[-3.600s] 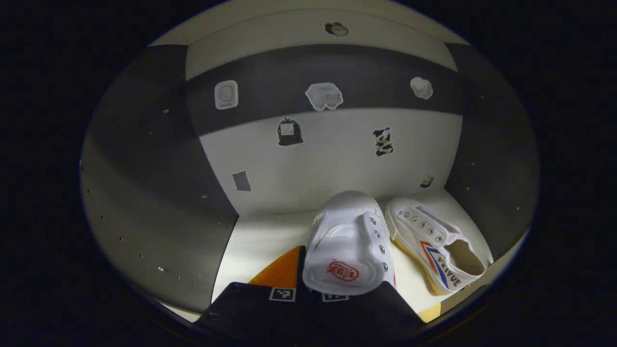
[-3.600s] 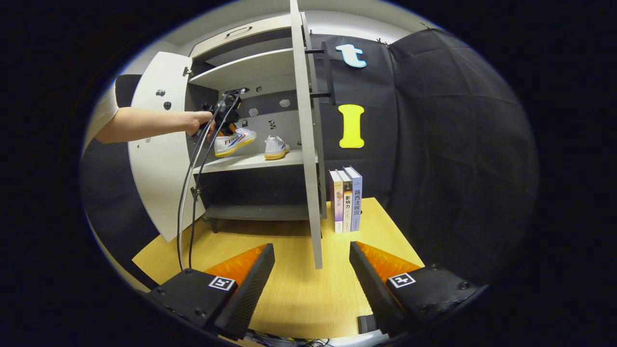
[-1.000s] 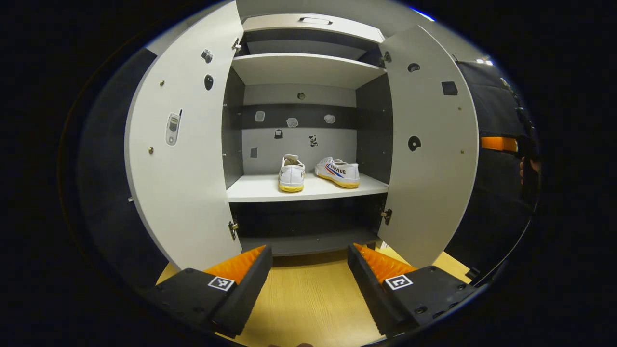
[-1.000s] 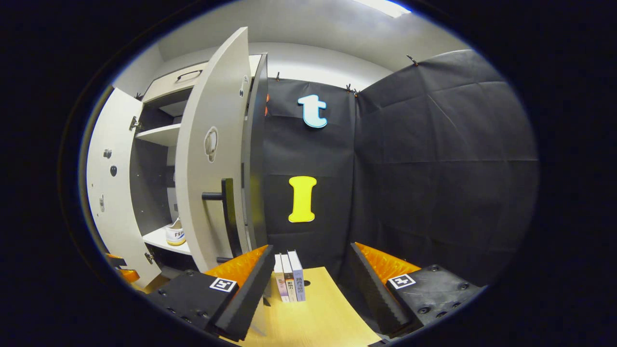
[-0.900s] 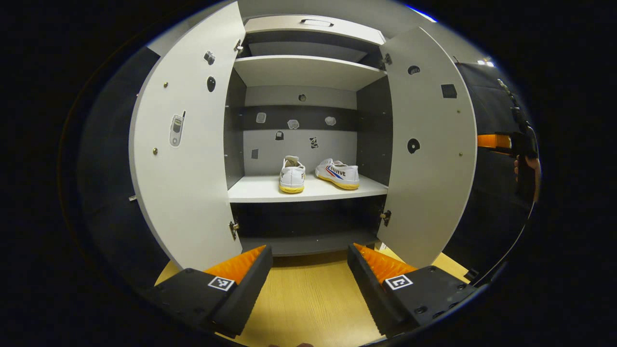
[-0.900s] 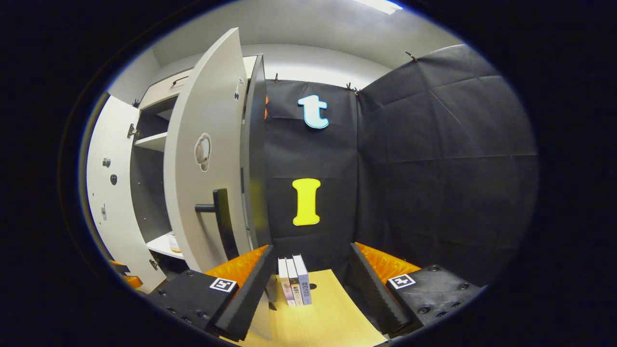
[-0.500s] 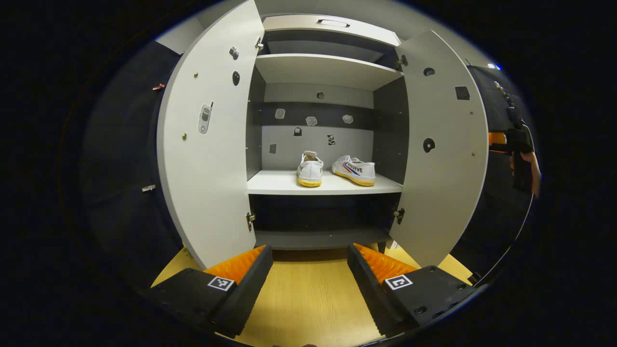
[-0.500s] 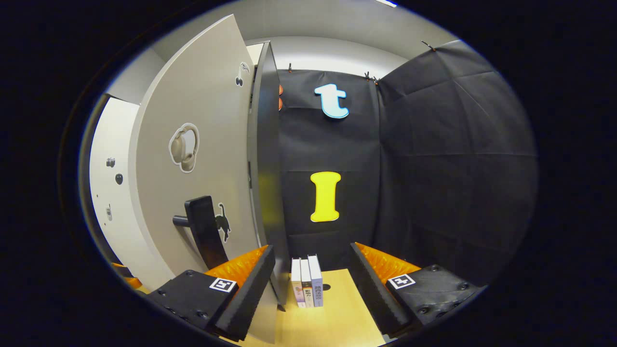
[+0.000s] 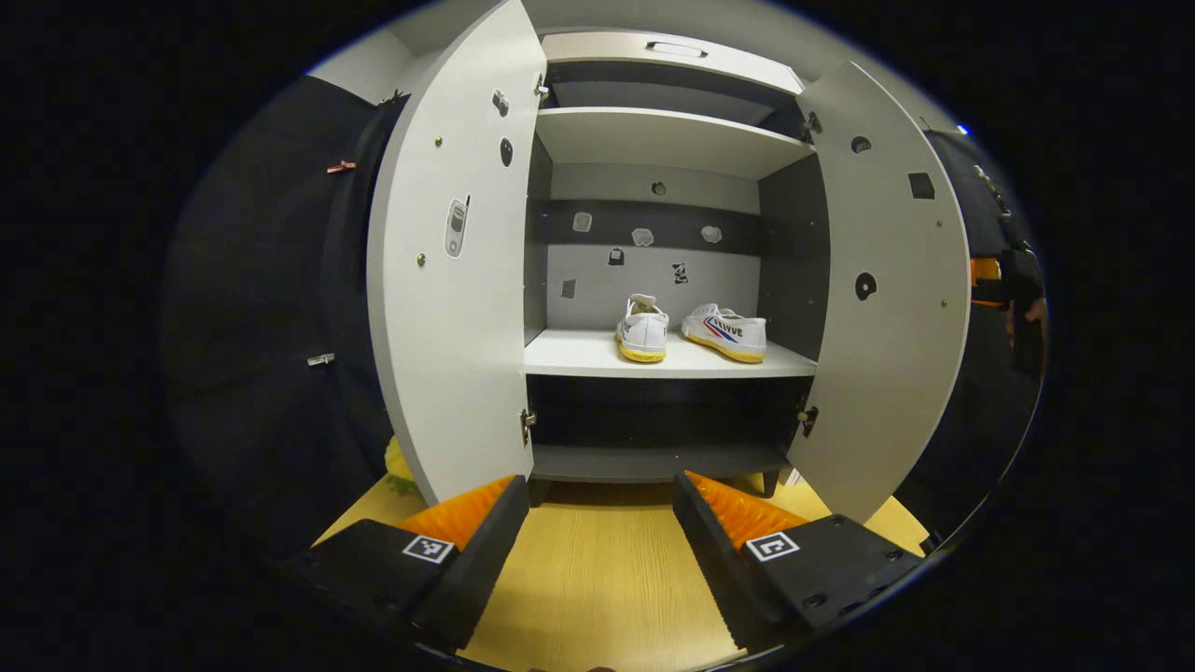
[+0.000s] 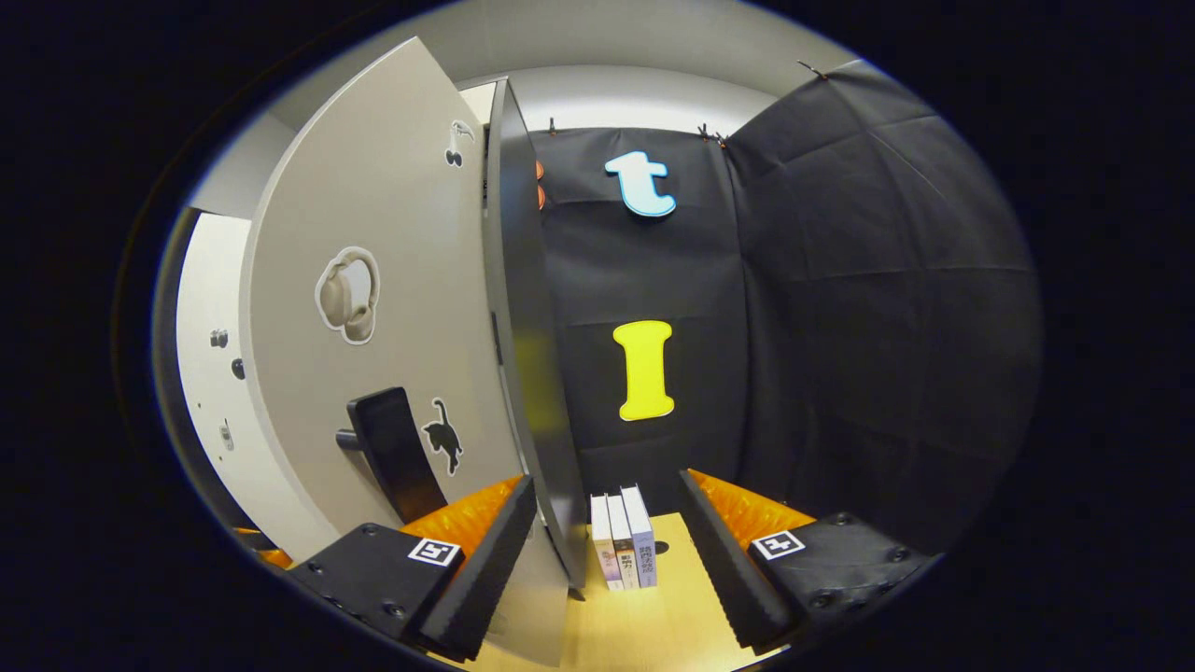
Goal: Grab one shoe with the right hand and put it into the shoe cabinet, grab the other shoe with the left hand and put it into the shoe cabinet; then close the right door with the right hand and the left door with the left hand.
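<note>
Facing the shoe cabinet, the left gripper hangs with fingers spread wide, holding nothing, above the wooden table. Both shoes sit side by side on the cabinet's middle shelf, between the left door and right door, both swung open. The right gripper, likewise wide open and empty, sits just beside the right door's outer face near its dark handle, with books standing between its fingers farther off.
</note>
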`<state>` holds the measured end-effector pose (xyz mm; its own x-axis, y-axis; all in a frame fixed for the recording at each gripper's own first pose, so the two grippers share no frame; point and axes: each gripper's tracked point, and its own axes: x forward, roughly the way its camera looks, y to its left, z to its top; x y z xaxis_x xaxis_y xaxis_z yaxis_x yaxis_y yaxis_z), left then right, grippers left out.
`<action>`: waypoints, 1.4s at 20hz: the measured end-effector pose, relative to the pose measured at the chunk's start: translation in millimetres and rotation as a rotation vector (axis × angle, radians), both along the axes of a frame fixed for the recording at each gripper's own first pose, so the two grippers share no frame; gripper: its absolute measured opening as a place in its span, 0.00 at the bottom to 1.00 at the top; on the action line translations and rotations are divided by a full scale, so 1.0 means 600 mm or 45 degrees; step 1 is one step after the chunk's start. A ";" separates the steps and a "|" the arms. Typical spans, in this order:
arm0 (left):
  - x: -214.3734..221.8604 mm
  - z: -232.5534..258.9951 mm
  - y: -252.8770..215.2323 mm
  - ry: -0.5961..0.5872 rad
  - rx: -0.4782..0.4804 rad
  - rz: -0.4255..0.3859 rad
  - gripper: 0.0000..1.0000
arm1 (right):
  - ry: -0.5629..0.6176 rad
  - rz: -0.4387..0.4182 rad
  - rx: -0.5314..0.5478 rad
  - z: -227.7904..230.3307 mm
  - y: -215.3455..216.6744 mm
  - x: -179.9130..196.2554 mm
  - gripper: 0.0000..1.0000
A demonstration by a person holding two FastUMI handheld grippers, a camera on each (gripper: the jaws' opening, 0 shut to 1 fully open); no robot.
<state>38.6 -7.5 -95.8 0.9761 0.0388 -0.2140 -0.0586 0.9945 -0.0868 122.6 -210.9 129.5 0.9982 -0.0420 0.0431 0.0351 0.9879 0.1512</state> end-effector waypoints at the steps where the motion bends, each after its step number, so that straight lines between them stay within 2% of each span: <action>1: -0.002 -0.006 0.000 0.008 -0.008 -0.002 0.97 | 0.001 0.010 0.008 -0.001 0.013 0.000 0.97; 6: -0.017 -0.007 0.018 0.009 -0.001 0.006 0.97 | -0.001 0.076 -0.024 -0.001 0.086 0.003 0.97; 9: -0.030 -0.003 0.036 -0.002 -0.036 0.029 0.97 | -0.006 0.101 -0.018 -0.003 0.111 0.012 0.97; 16: -0.082 -0.009 0.101 0.006 -0.072 0.139 0.97 | 0.019 0.171 0.001 -0.008 0.193 0.039 0.97; 21: -0.119 -0.015 0.158 0.014 -0.048 0.215 0.97 | 0.041 0.188 -0.066 -0.031 0.282 0.066 0.98; 24: -0.136 -0.011 0.202 0.026 -0.025 0.257 0.97 | 0.065 0.203 -0.035 -0.053 0.318 0.054 0.99; 28: -0.155 0.000 0.261 0.018 -0.020 0.285 0.97 | 0.100 0.158 -0.012 -0.083 0.314 0.018 0.98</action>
<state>-54.6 149.3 -95.6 0.9405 0.2505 -0.2297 -0.2787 0.9552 -0.0995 133.3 -22.4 79.7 0.9960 0.0821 -0.0359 -0.0761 0.9867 0.1437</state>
